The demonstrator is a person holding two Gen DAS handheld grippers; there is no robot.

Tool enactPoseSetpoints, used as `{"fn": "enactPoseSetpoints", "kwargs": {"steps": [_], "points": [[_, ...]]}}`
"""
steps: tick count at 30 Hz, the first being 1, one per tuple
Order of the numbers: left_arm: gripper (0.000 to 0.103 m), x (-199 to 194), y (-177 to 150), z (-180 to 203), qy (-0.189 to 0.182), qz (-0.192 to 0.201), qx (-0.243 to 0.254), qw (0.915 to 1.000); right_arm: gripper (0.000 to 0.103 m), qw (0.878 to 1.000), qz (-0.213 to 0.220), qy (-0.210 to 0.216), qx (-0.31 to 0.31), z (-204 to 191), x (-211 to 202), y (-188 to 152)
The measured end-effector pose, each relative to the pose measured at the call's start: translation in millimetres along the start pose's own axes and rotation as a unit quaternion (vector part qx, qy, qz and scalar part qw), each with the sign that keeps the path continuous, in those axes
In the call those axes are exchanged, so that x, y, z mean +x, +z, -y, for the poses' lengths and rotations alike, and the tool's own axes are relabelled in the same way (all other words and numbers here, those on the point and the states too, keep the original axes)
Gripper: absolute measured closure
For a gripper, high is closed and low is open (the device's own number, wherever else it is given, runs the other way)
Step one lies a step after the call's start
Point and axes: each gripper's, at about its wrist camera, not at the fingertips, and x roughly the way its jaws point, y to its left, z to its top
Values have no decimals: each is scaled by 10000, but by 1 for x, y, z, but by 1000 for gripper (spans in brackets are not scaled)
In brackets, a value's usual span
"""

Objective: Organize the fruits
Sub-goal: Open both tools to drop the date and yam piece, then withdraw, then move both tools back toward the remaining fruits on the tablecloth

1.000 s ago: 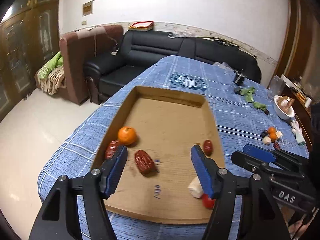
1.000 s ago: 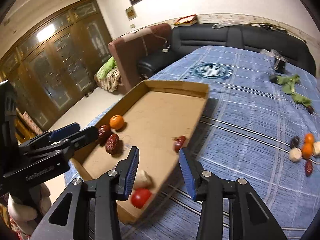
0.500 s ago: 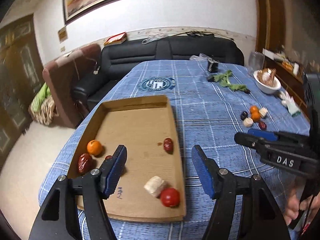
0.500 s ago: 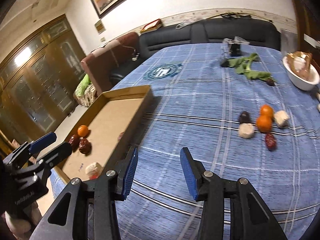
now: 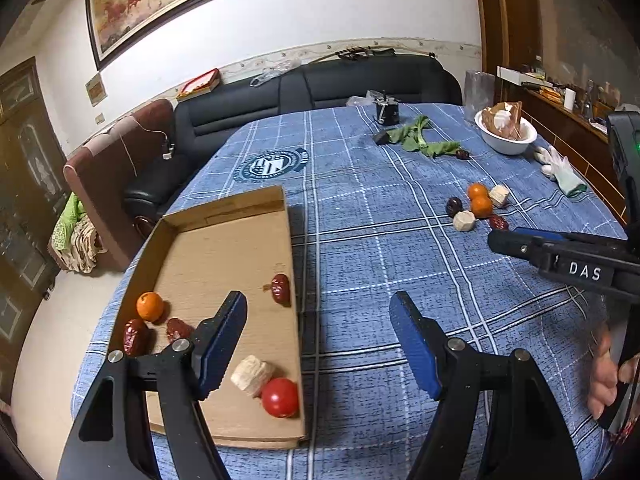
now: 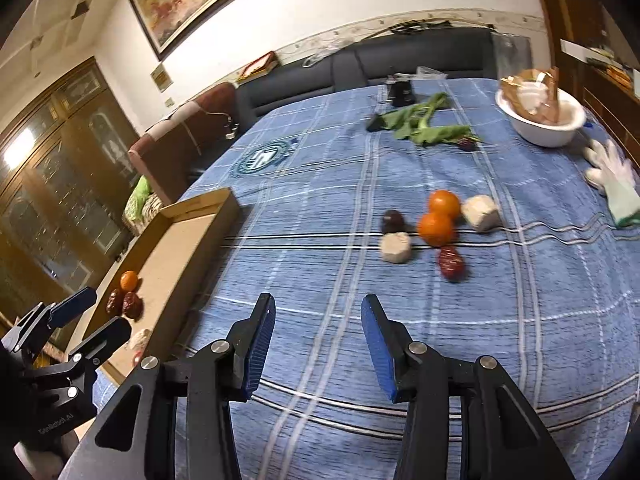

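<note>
Jaws, left gripper [image 5: 318, 338]: wide apart and empty, having just been opening; they straddle the tray's right wall and bare cloth, so I judge this a reset after a drop.
Jaws, right gripper [image 6: 318, 344]: parted, narrower, nothing between them; aimed at bare cloth short of the loose pile.
Tray [image 5: 224, 216]: cardboard, at the table's left edge, serving as the collecting place.
Sorted fruit: an orange [image 5: 150, 306] and two dates [image 5: 136, 336] bunched at the tray's left wall; another date [image 5: 281, 289] against the right wall; a pale chunk [image 5: 252, 374] touching a tomato [image 5: 280, 397] near the front corner.
Loose pile [image 6: 434, 224]: two oranges, two pale chunks, a dark fruit and a red date, clustered on the cloth well right of the tray, still to be moved.
Next, likely: right gripper reaches the pile first, being nearer.
</note>
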Motion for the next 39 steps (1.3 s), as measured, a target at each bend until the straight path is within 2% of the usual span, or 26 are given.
{"fn": "enactPoseSetpoints", "kwargs": {"steps": [10,21,30,39], "points": [[30,25,-2,21,-201,-259,149,9994,54,9973,104,-462,563,60,-15,1],[30,51,2,29,-409,-526,53,9978,53,9951,21,-615,769,79,-3,7],[30,82,33,56,-891,-542,-59,9945,52,9927,140,-825,874,92,3,33],[30,135,64,96,-1537,-676,-226,9855,52,9879,181,-1132,1047,112,34,65]]}}
